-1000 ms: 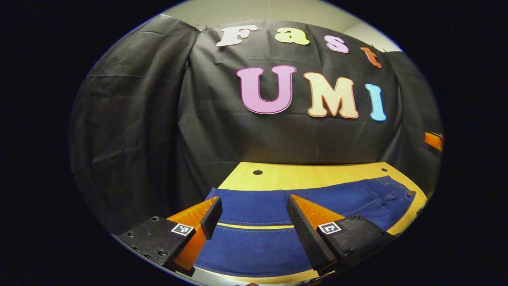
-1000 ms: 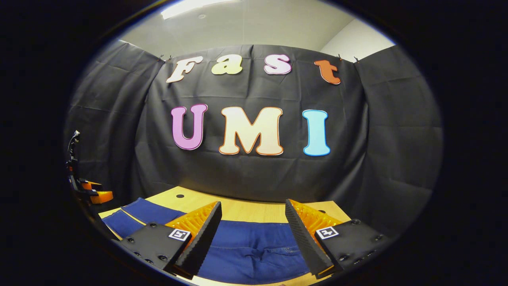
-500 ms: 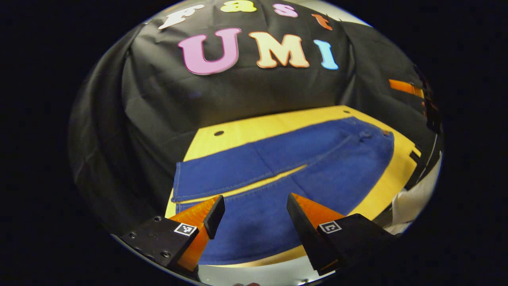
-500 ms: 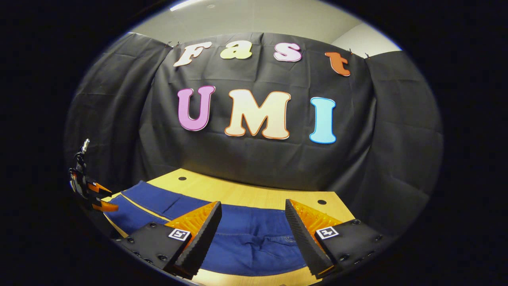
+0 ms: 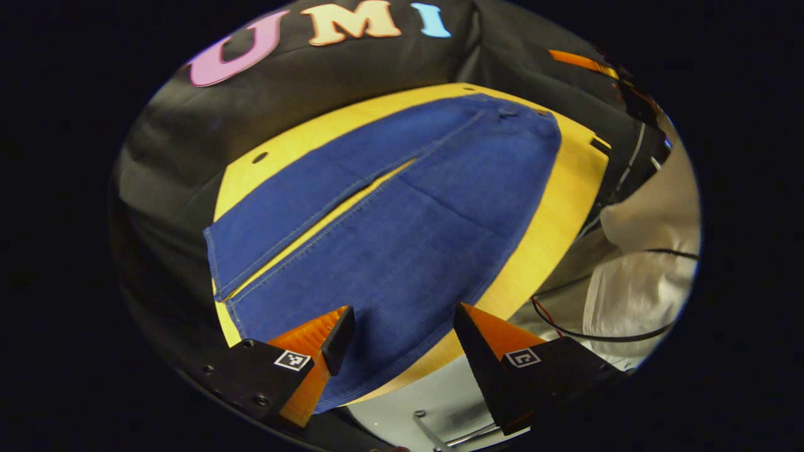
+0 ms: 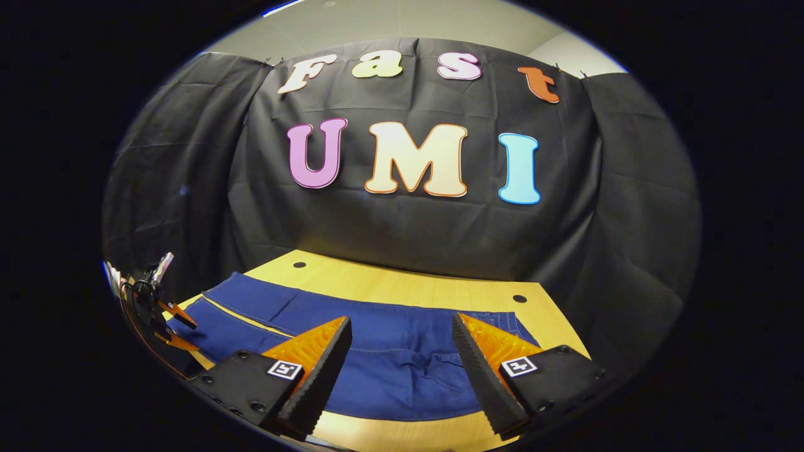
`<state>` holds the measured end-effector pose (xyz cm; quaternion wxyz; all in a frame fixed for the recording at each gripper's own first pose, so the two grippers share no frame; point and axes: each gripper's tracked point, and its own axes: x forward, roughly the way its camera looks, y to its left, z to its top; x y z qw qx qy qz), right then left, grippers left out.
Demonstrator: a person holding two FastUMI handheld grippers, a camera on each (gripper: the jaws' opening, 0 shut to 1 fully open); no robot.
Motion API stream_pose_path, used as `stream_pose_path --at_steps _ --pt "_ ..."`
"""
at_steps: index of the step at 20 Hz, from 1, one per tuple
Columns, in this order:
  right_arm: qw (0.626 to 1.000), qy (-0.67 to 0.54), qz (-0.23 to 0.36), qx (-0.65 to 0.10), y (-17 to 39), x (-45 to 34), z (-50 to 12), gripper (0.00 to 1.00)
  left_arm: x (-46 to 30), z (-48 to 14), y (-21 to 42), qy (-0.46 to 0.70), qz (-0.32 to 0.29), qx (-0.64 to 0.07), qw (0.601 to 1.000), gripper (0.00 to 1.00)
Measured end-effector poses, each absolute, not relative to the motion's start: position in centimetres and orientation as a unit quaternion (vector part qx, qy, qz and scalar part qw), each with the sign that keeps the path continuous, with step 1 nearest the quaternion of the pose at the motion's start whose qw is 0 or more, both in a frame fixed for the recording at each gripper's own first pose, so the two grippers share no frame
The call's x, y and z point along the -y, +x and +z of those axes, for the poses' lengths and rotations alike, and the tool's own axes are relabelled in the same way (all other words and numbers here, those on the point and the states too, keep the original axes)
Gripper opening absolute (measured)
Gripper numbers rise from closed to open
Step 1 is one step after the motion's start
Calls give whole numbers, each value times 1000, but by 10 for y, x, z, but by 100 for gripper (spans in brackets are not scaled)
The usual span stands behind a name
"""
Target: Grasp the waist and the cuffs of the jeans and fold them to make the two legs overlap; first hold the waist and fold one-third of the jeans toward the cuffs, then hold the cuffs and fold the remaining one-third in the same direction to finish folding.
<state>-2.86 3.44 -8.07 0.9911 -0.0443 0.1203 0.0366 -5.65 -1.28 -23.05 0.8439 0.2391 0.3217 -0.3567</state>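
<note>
A wooden table (image 5: 568, 188) carries the blue jeans (image 5: 402, 232), spread flat with the two legs side by side, cuffs at the left end and waist (image 6: 433, 370) at the right. The left gripper (image 5: 398, 339) hangs with its fingers apart above the near leg's cuff end, touching nothing. The right gripper (image 6: 398, 358) hangs with fingers apart above the waist, also touching nothing.

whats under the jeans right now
The jeans lie flat on a yellow wooden table, which shows around them and through the gap between the two legs. Whatever sits on the table directly beneath the cloth is covered and cannot be seen.
</note>
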Motion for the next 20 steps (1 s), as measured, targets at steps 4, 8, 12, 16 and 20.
stream_pose_path --at_steps 4,8,12,16,20 --pt "991 -39 39 -126 -32 -37 -87 99 13 -245 -67 263 -385 -362 808 96" --pt "989 -49 32 -134 -33 -34 -93 99 10 -252 -66 287 -386 -383 789 100" --pt "989 -42 24 -141 -33 -29 -100 99 10 -255 -66 287 -388 -396 782 93" --pt "988 -19 23 -153 -29 -32 -110 99 10 -255 -68 294 -378 -420 771 95" --pt "986 -13 30 -164 -23 -39 -119 99 11 -256 -66 298 -378 -422 768 92"
